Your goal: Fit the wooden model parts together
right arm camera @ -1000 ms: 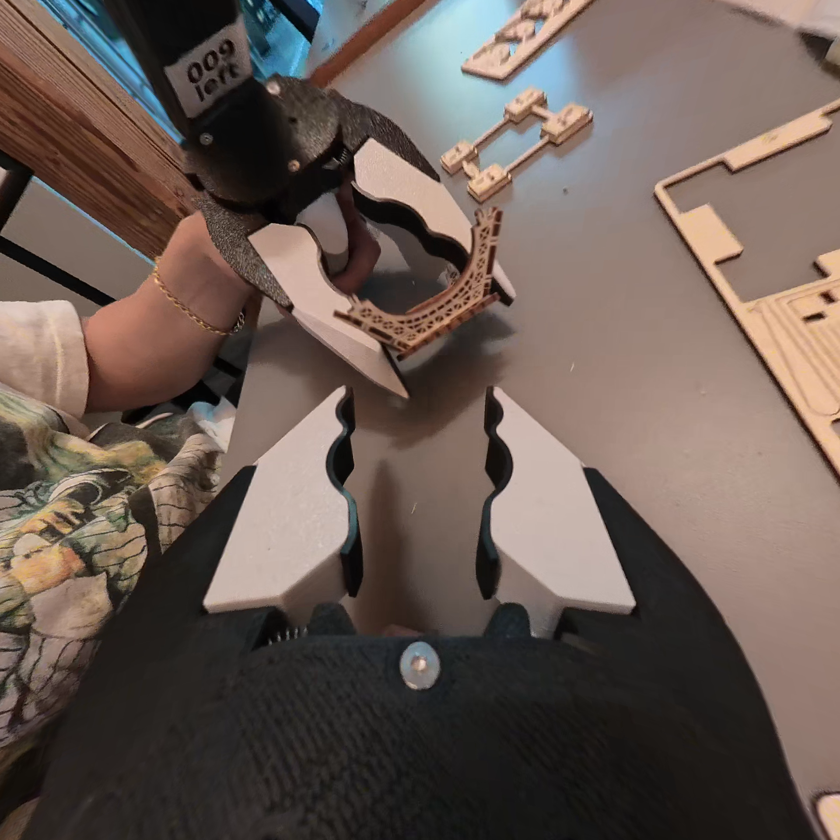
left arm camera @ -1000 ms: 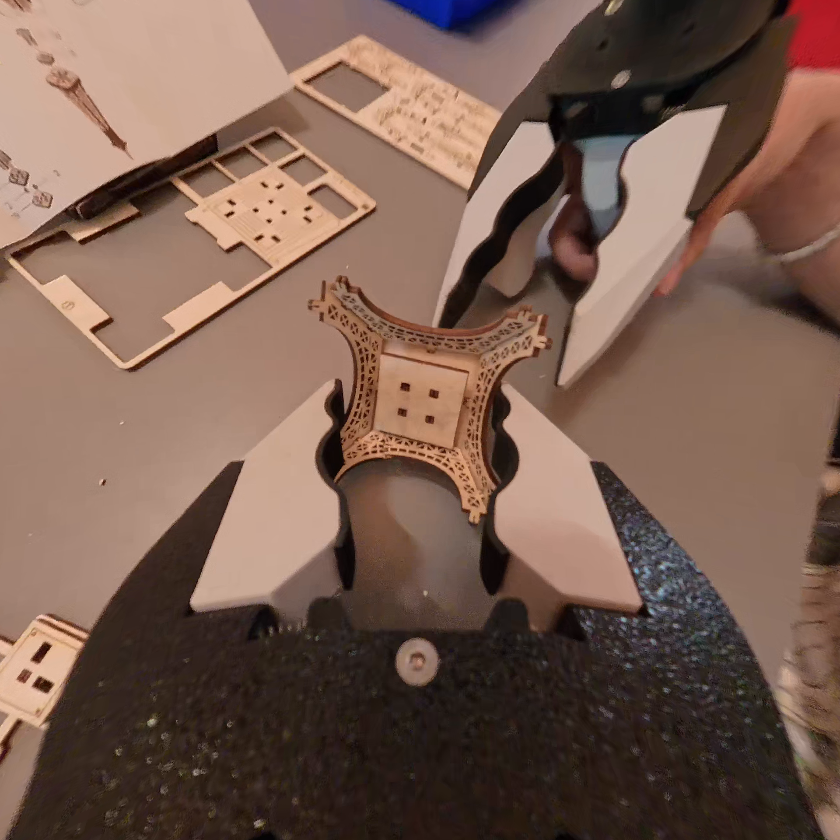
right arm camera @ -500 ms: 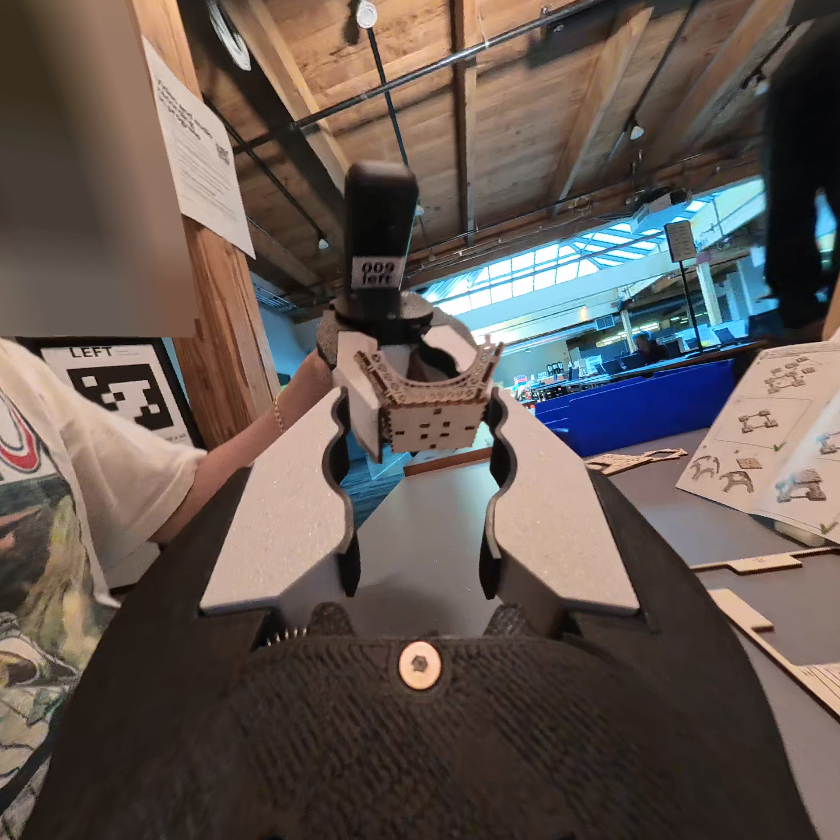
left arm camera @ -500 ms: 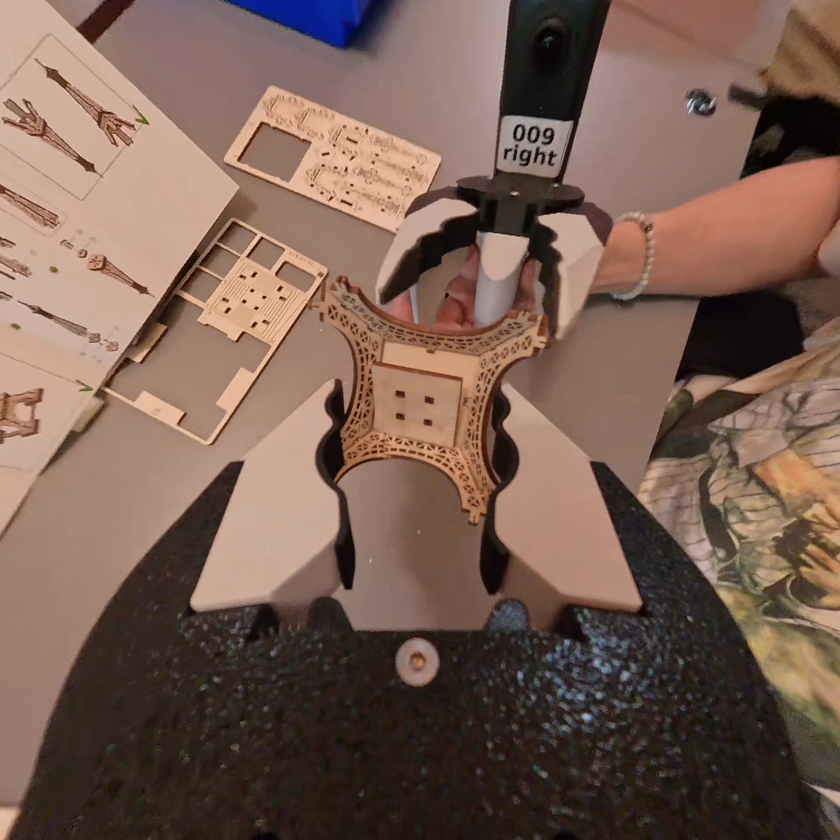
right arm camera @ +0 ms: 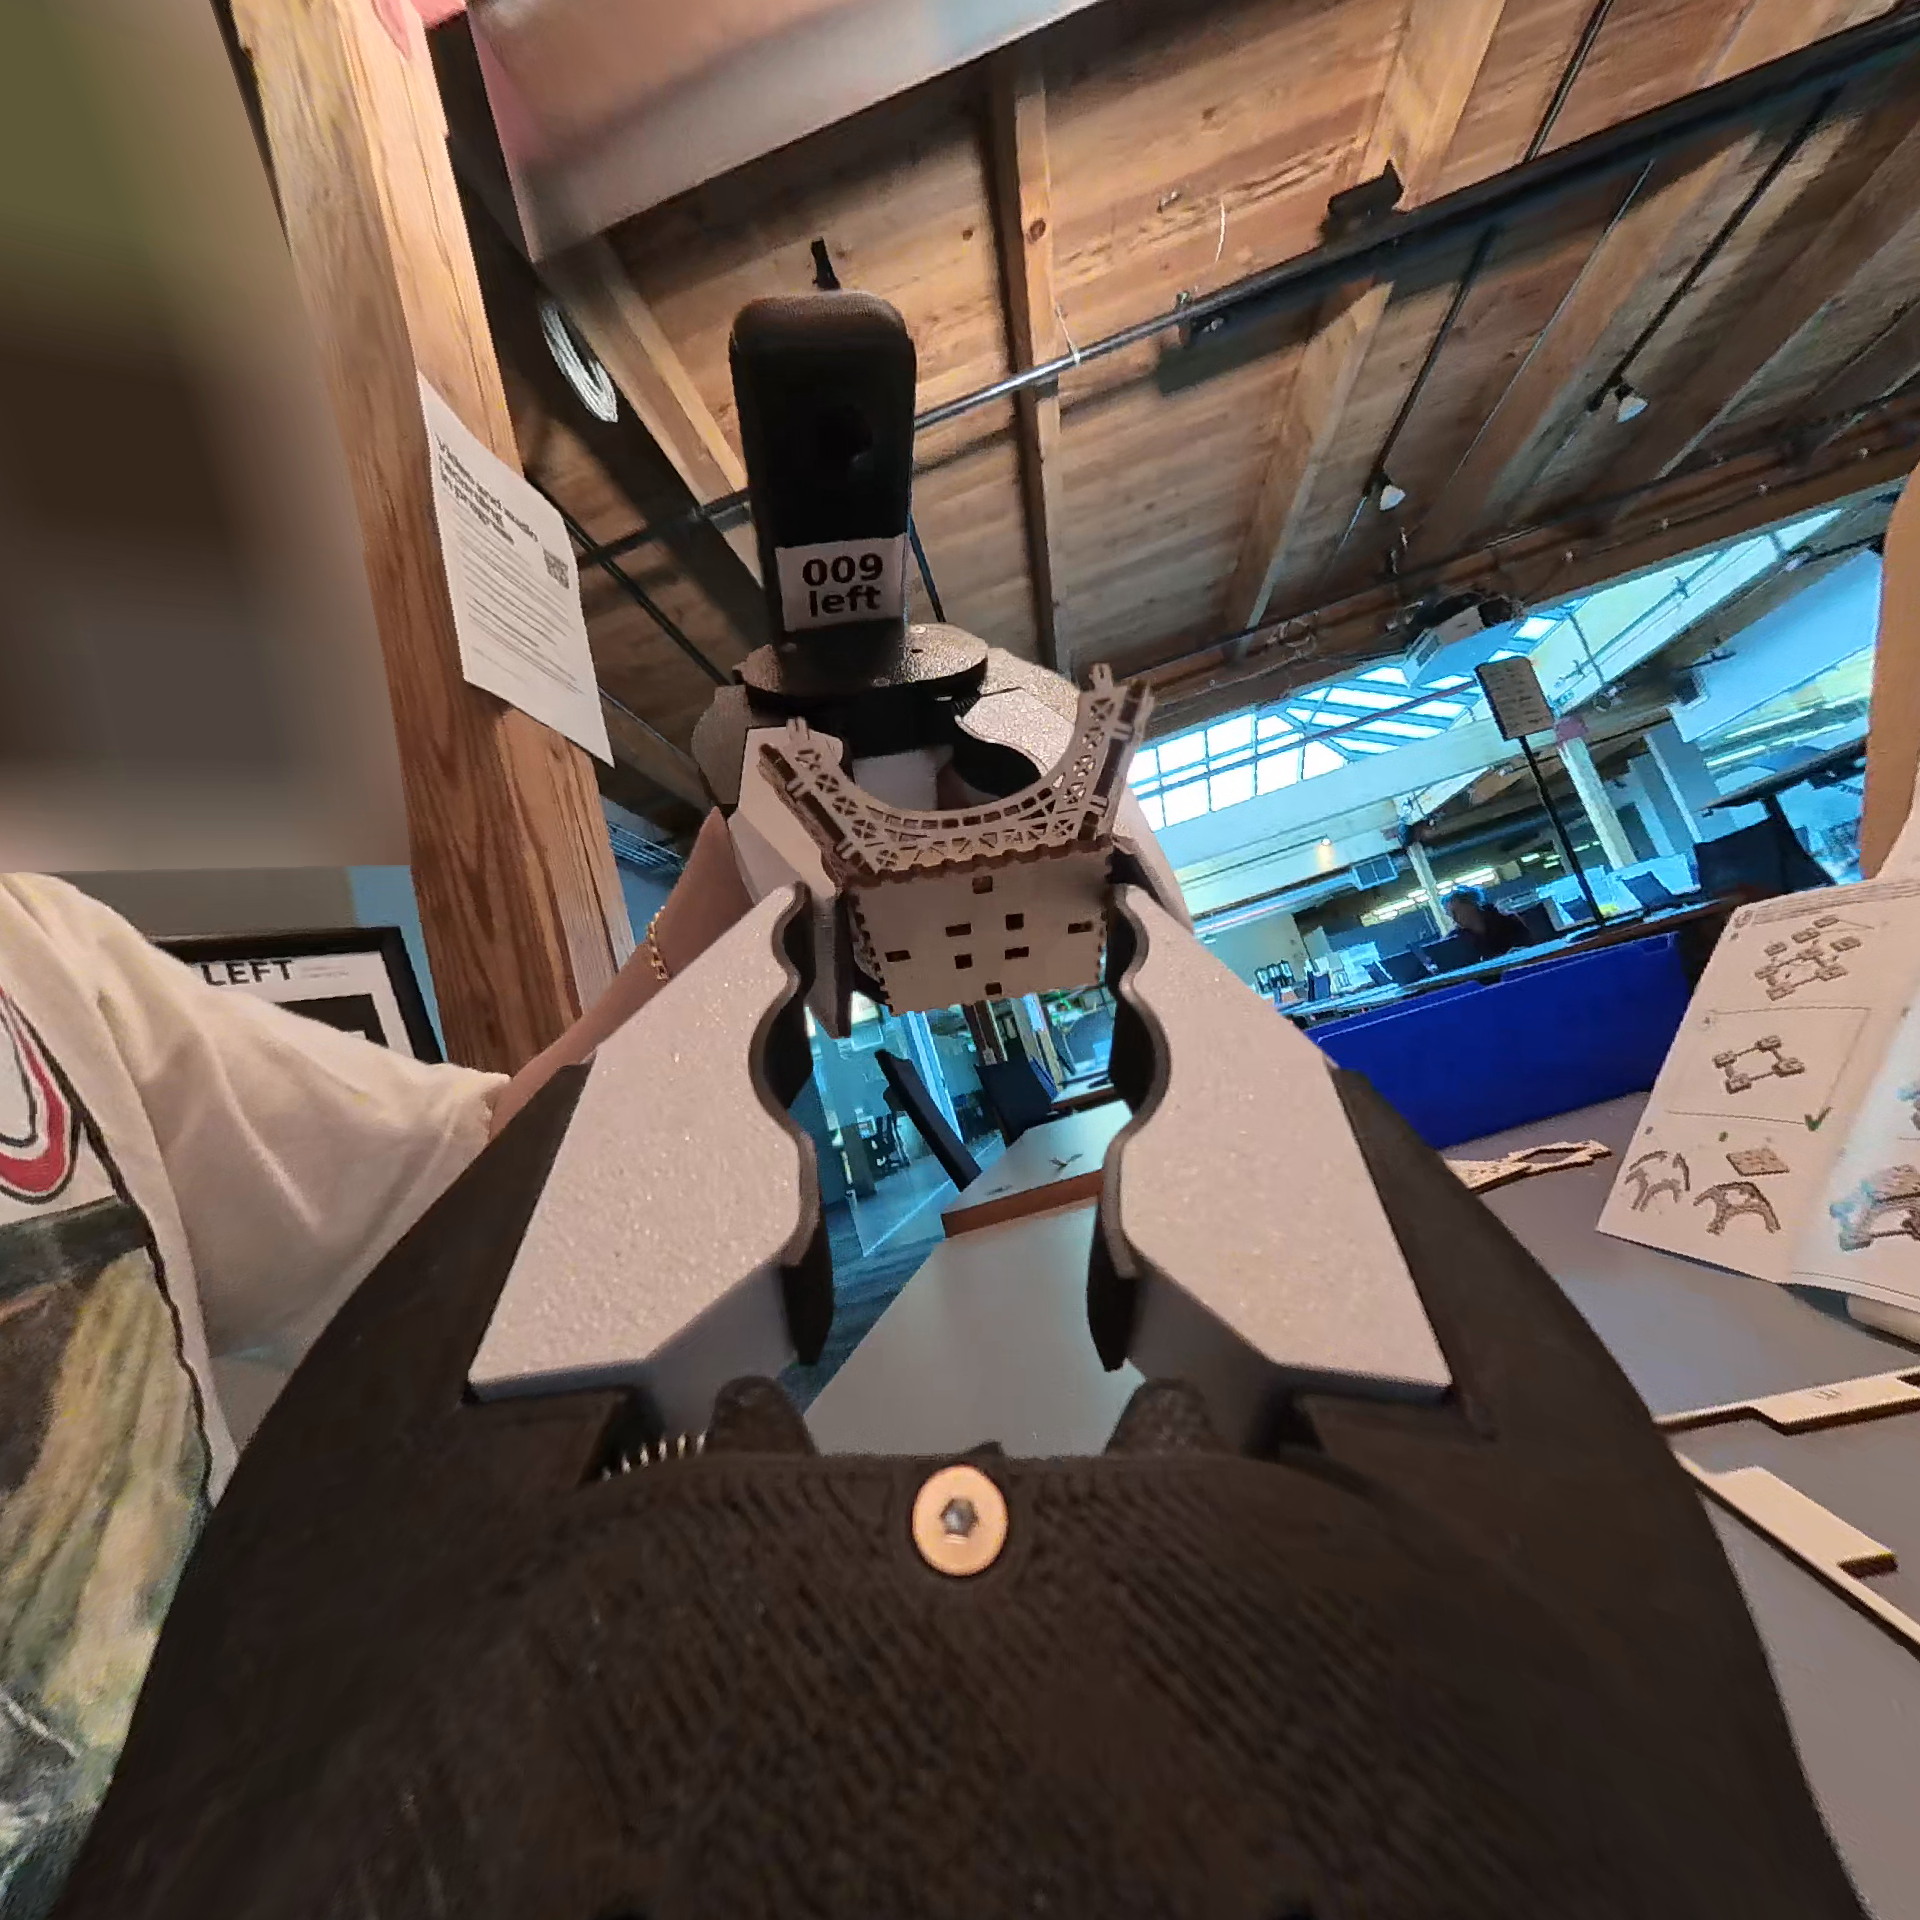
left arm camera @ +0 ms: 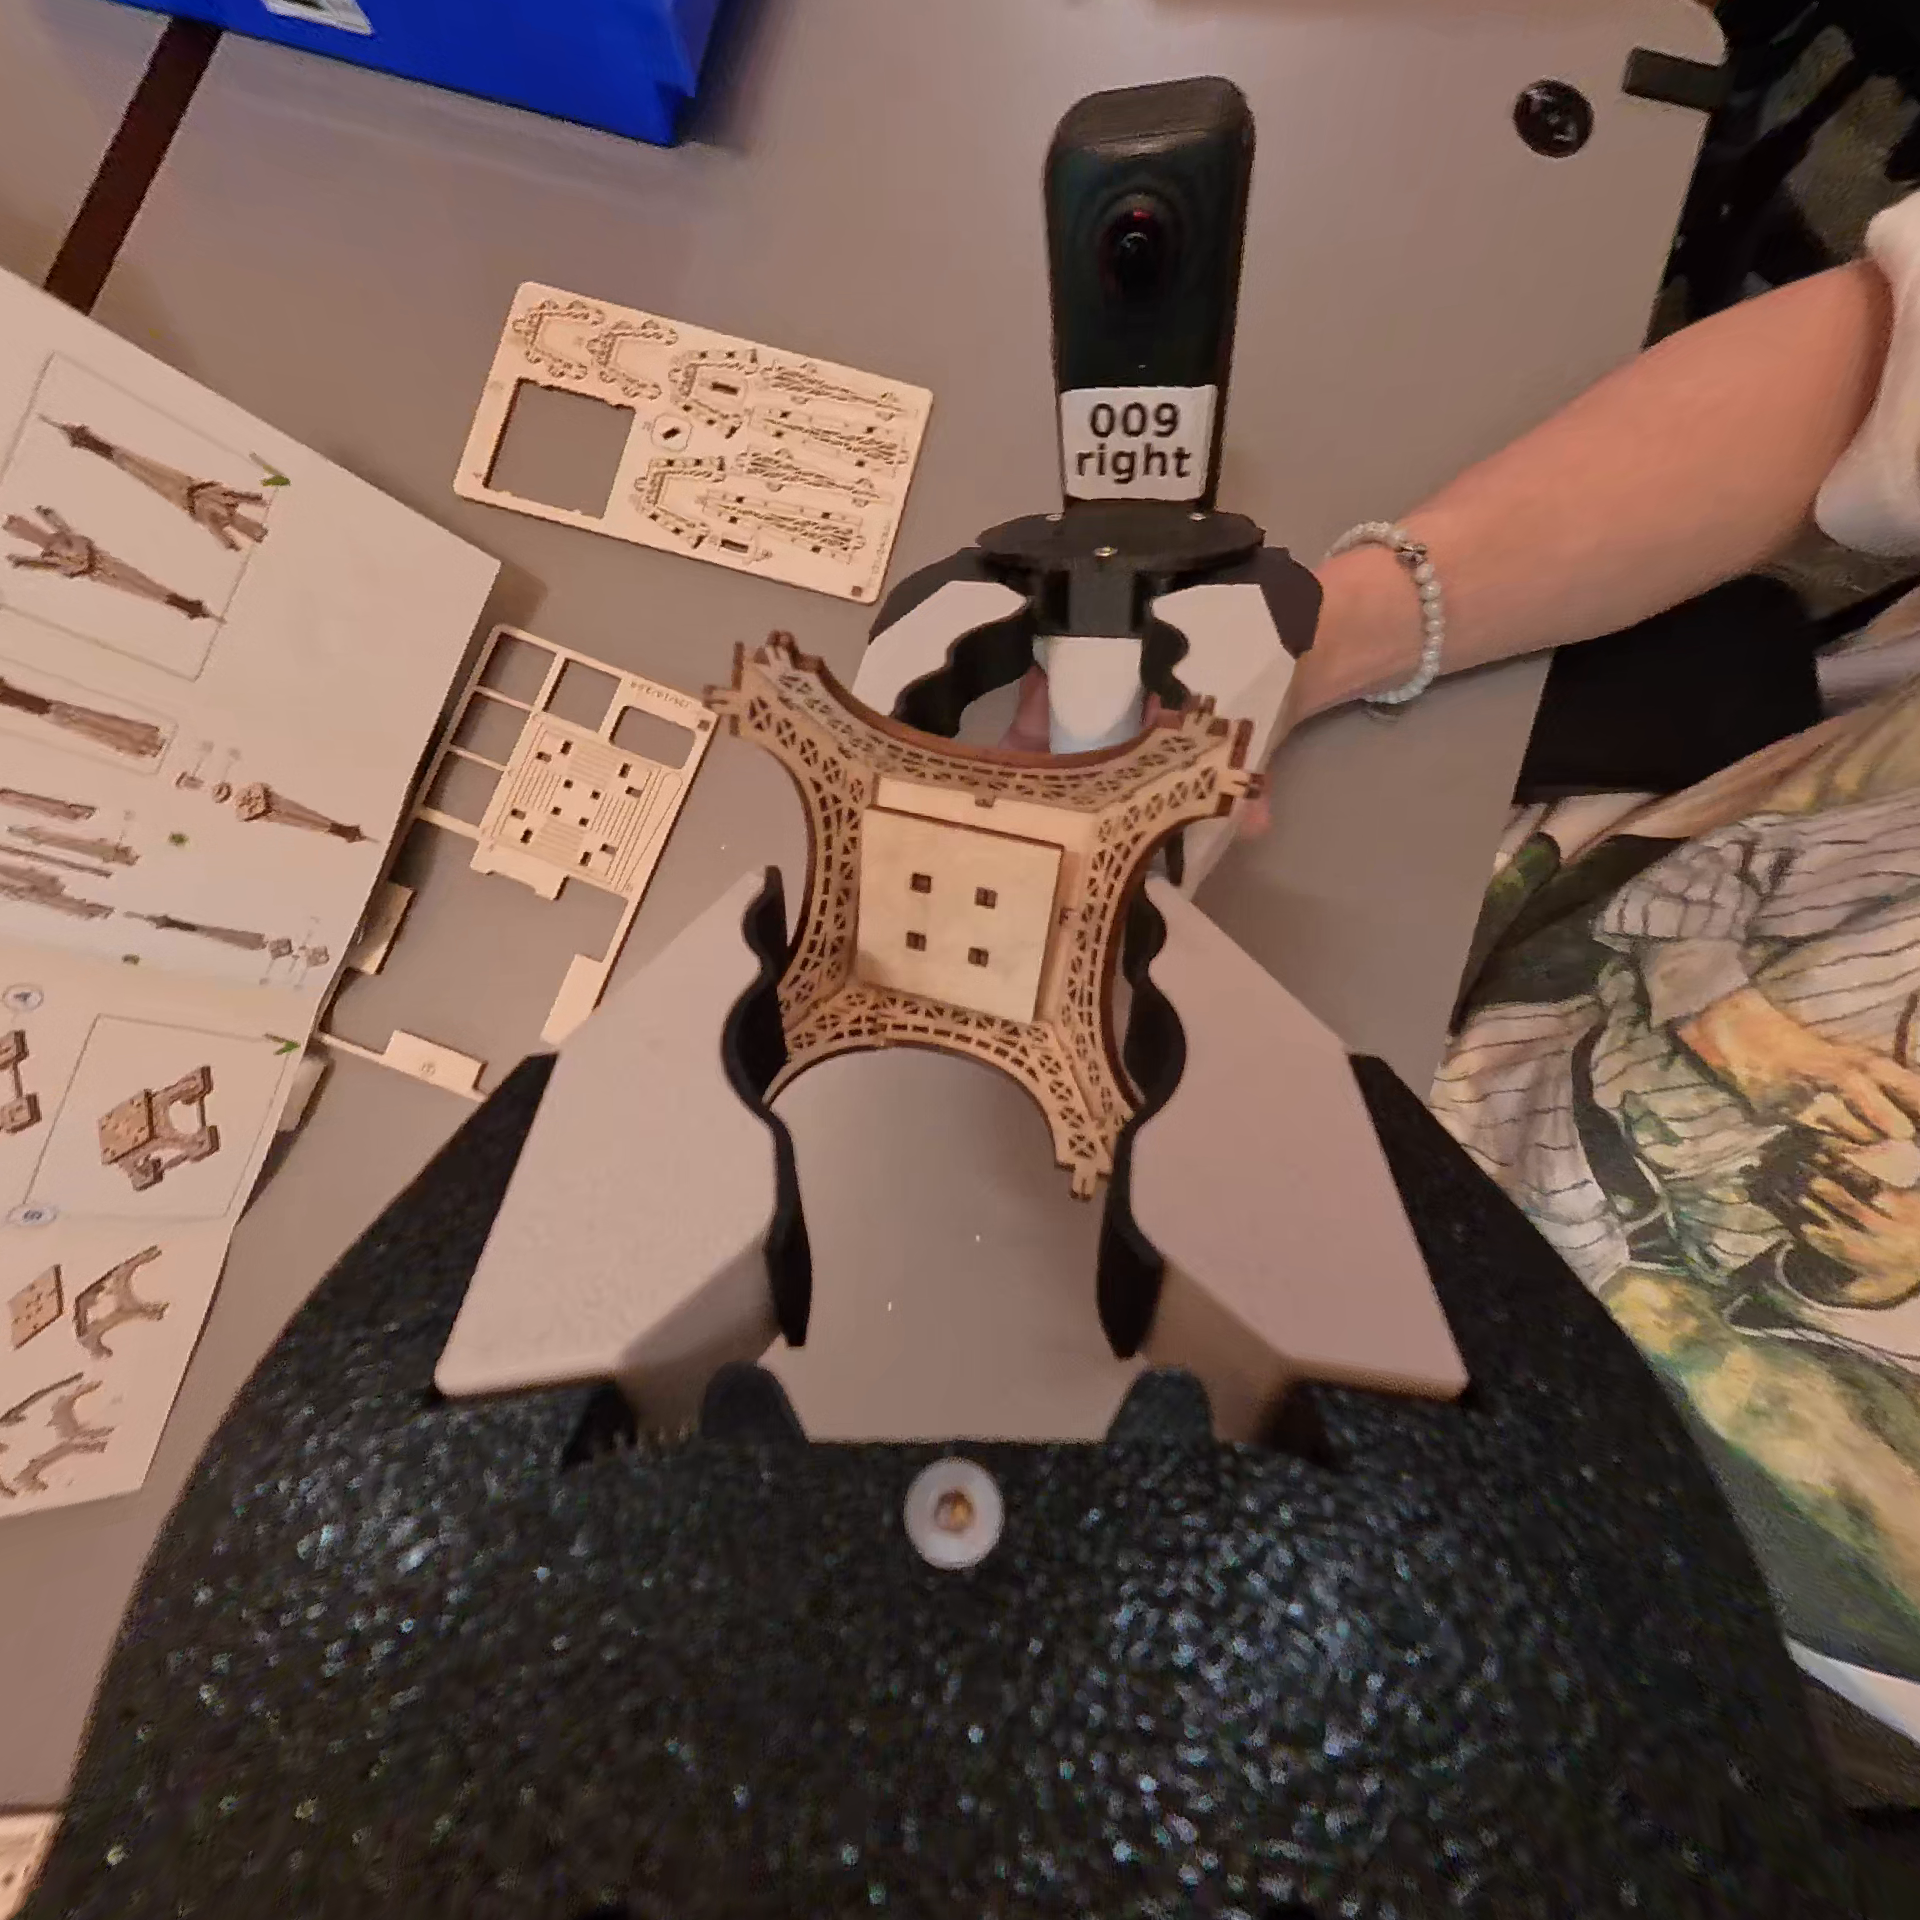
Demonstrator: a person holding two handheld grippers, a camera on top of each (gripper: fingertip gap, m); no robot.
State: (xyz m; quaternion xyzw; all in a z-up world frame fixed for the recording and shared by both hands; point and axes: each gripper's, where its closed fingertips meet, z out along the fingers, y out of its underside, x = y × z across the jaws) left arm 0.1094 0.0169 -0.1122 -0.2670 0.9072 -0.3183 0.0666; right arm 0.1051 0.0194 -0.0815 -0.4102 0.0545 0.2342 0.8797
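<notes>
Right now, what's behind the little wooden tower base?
Behind the tower base the right tool faces it, open. A hand partly shows there; the base covers the tool's tips.

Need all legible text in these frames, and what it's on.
Wording withheld; carriers only.
White sticker, right gripper camera: legible.
White sticker, left gripper camera: legible.
Framed sign: legible.
Post notice: too small.
Instruction booklet: too small.

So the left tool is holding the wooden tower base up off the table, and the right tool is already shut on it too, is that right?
Not quite: the left tool does hold the wooden tower base up, but the right tool is open, its fingers either side of the base without visibly gripping it, as the right wrist view shows.
</notes>
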